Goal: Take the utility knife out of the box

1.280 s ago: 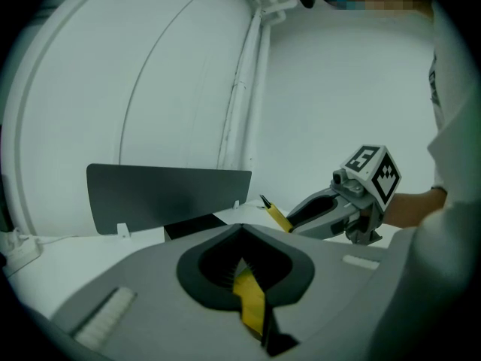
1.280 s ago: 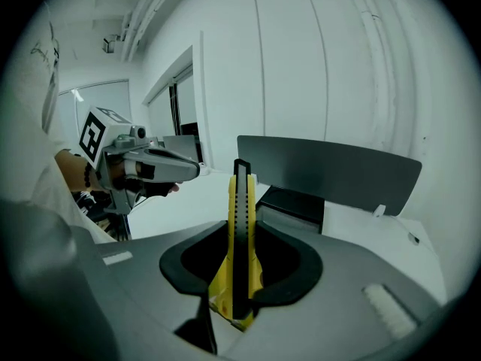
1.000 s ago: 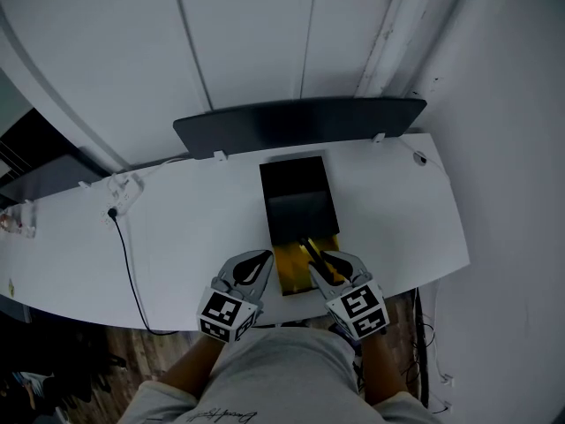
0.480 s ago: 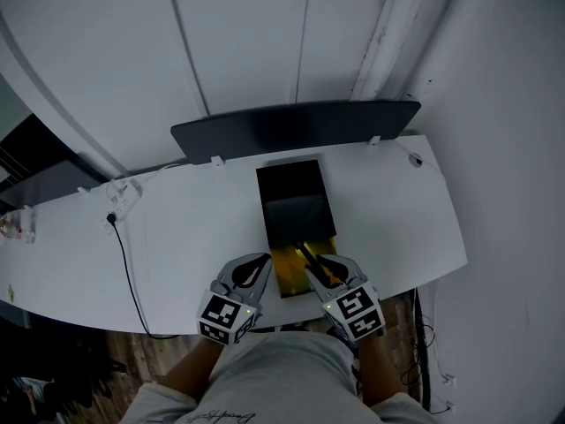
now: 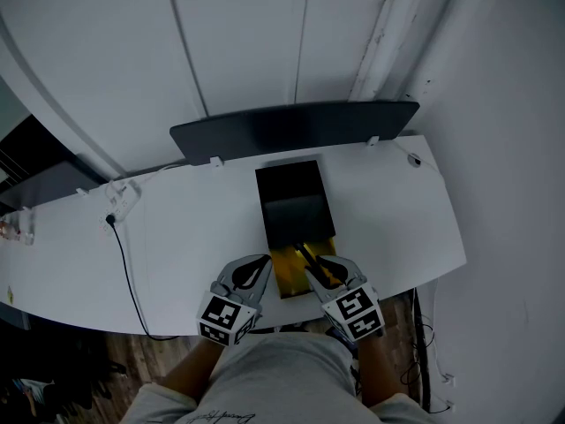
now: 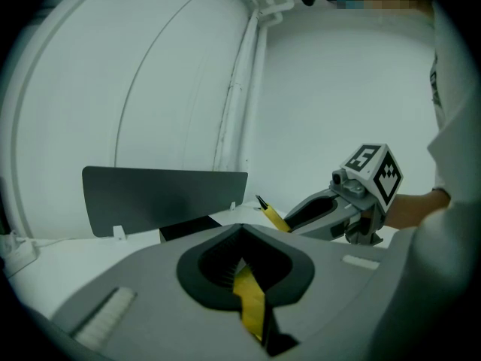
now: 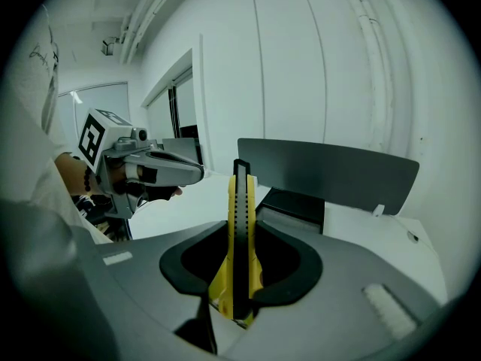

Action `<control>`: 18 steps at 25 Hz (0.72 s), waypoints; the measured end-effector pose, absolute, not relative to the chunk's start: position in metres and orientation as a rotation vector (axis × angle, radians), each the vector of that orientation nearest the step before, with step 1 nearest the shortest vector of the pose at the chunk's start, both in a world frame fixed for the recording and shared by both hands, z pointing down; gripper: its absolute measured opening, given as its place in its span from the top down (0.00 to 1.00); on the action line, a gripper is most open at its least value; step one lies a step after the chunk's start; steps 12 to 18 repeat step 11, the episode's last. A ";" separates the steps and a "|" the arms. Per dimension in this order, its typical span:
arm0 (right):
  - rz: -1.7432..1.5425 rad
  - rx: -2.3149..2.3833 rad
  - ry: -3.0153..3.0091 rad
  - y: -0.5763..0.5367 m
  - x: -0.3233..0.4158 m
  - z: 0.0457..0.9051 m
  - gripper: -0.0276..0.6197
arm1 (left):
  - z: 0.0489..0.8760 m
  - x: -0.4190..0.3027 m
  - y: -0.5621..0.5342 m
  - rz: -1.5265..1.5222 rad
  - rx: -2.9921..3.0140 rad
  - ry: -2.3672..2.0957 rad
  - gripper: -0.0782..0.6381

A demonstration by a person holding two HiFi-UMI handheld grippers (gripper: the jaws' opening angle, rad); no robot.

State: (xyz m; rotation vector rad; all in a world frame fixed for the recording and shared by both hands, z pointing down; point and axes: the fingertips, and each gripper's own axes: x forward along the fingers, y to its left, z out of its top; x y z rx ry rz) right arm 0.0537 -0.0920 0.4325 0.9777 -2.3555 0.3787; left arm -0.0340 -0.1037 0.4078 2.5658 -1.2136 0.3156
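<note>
Right gripper view: right gripper [image 7: 239, 277] is partly spread and clamped on the utility knife [image 7: 240, 201] near its butt end, with the narrow edge toward the camera and the body sticking up and forward out of the jaws. Main risk is that the grip sits low on a long handle and the pads bite on smooth plastic sides, so a fast swing could pivot the knife or slide it out. Second risk: the knife hangs over the near end of the box [image 5: 296, 203], above the yellow tray [image 5: 288, 274] pulled out of the black sleeve [image 5: 298, 217]. A low exit path could catch the tray wall and drag the box. Can't tell whether the blade is extended; if it is, sweeping it across the box toward the left gripper [image 6: 244, 273] is a bad idea. Left gripper's jaws are closed on a thin yellow strip [image 6: 250, 307], probably the tray's left edge, acting as a hold-down. If that pinch slips, the box could lift with the knife or skid off the table [image 5: 194, 228], since the box's near end sits close to the table edge. Knife looks lifted off the tray; it still has to clear the box, likely out to the right of it.
</note>
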 end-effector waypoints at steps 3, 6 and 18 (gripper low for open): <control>0.377 0.979 -2.351 -0.093 0.054 0.433 0.76 | 0.409 -0.035 -0.105 0.320 2.565 -1.212 0.89; 0.376 0.979 -2.350 -0.095 0.053 0.434 0.76 | 0.409 -0.035 -0.106 0.319 2.568 -1.210 0.89; 0.376 0.975 -2.352 -0.097 0.052 0.434 0.76 | 0.410 -0.035 -0.109 0.317 2.566 -1.209 0.89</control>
